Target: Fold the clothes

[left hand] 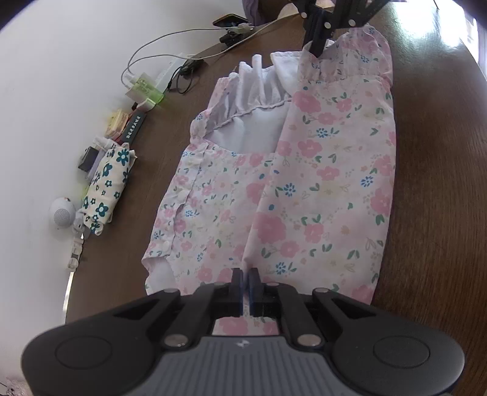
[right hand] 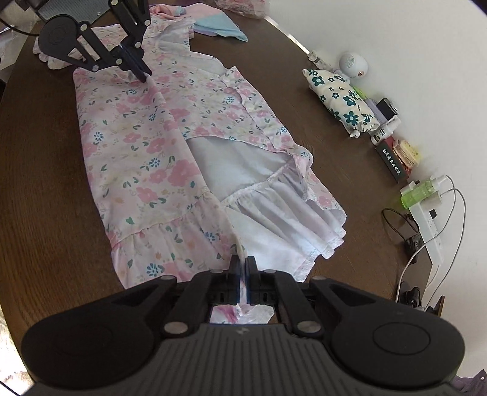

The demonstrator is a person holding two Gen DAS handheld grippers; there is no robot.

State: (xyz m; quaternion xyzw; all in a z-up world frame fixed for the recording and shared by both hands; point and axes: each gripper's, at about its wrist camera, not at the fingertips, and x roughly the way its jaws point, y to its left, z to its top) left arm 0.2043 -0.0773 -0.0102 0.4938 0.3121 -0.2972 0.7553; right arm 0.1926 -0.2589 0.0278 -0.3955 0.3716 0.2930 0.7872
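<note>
A pink floral cotton dress (left hand: 319, 170) lies partly folded lengthwise on the dark wooden bench (left hand: 441, 213) — the left hand-held gripper (left hand: 246, 274) pinches its bodice end, the right hand-held gripper (right hand: 242, 265) pinches its ruffled hem end, both pressed together on cloth.

1. Bare brown worktop (right hand: 39, 170) lies open beside the floral dress (right hand: 137, 146), room enough for my tongs to pass.
2. Along the wall, clutter blocks the way: a flowered pouch (right hand: 341, 100), a white speaker (right hand: 353, 64), boxes (right hand: 395, 158), a green bottle (right hand: 420, 192), a power strip (right hand: 426, 228) and cables (right hand: 450, 213).
3. Folded cloths (right hand: 219, 27) crowd the worktop's far end.
</note>
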